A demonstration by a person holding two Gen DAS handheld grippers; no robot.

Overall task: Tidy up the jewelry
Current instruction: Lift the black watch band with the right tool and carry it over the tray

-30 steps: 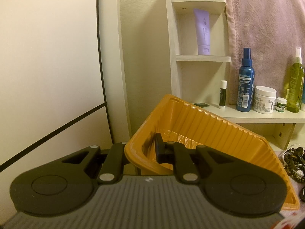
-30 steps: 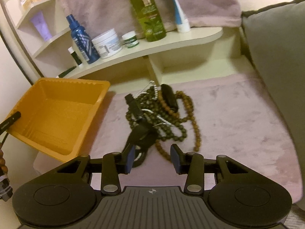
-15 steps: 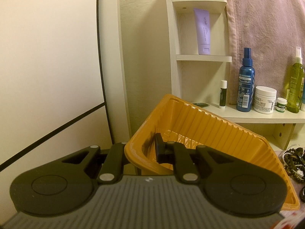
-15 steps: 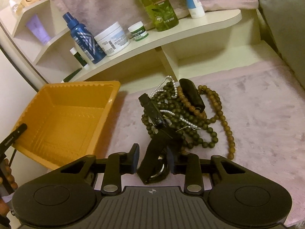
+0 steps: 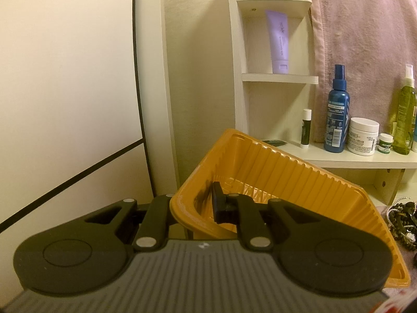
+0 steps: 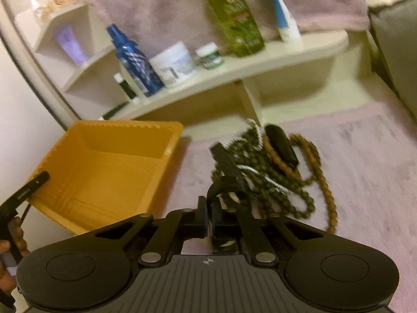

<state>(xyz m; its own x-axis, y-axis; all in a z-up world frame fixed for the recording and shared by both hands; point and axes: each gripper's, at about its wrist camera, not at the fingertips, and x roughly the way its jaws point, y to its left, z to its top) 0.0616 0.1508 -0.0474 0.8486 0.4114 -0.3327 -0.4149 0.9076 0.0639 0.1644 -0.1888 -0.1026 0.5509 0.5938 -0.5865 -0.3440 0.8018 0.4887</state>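
The right tongs (image 6: pixel 208 221) have just been closing and now pinch the black strap (image 6: pixel 226 167) of a watch-like piece (blur hides its detail) at the near edge of the jewelry heap (image 6: pixel 276 172) on the pink cloth (image 6: pixel 365 169). The left tongs (image 5: pixel 192 206) clamp the near rim of the tilted orange tray (image 5: pixel 299 182), left of the heap. Behind, a shelf (image 6: pixel 260 65) carries bottles and jars.

The whole right-wrist view is smeared with motion blur, so the labels on the green bottle (image 6: pixel 232 18) cannot be read. In the left-wrist view, the bead pile (image 5: pixel 402 220) is cut off by the right edge, and the orange tray's wall (image 5: pixel 187 203) hides one claw finger.
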